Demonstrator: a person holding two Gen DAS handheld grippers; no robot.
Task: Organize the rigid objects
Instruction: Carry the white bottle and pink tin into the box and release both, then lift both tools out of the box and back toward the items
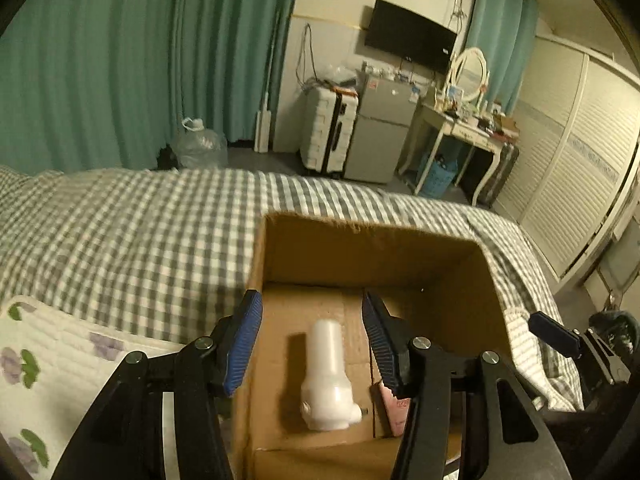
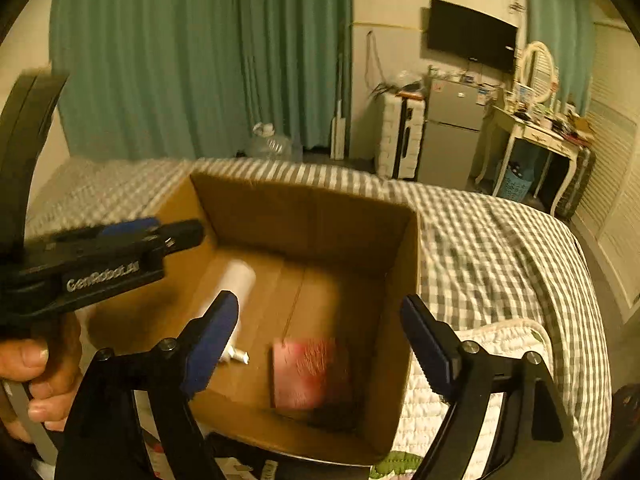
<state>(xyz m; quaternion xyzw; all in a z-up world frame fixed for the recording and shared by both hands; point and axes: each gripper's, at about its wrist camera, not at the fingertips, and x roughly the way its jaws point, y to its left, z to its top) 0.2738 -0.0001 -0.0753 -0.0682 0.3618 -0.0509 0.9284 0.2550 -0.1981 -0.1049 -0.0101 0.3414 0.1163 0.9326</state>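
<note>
Left wrist view: the left tongs (image 1: 312, 336) hang spread and empty over an open cardboard box (image 1: 372, 240) on a checked bed (image 1: 140, 232), with a white plastic bottle (image 1: 326, 376) lying on its side on the box floor, directly below the gap between the blue pads. Right wrist view: the right tongs (image 2: 320, 320) are likewise spread wide and hold nothing, poised above the same box, where a pink packet (image 2: 310, 376) lies blurred near the right-hand wall, apart from the bottle.

The likeliest trouble, judging by these frames, is a collision: both tools crowd one box mouth, and the left tongs' body already reaches across the right camera's field, just beside the rim. A hurried reach could knock a cardboard wall and slide or tip the box on the soft bedding. The bottle, round and on its side, may roll from a careless nudge or squirt out of a pinch on its smooth barrel.

Only one piece of writing is legible: "GenRobot.AI" in pale letters on the left tool's side. Whatever is printed on the pink packet is too blurred to read.
</note>
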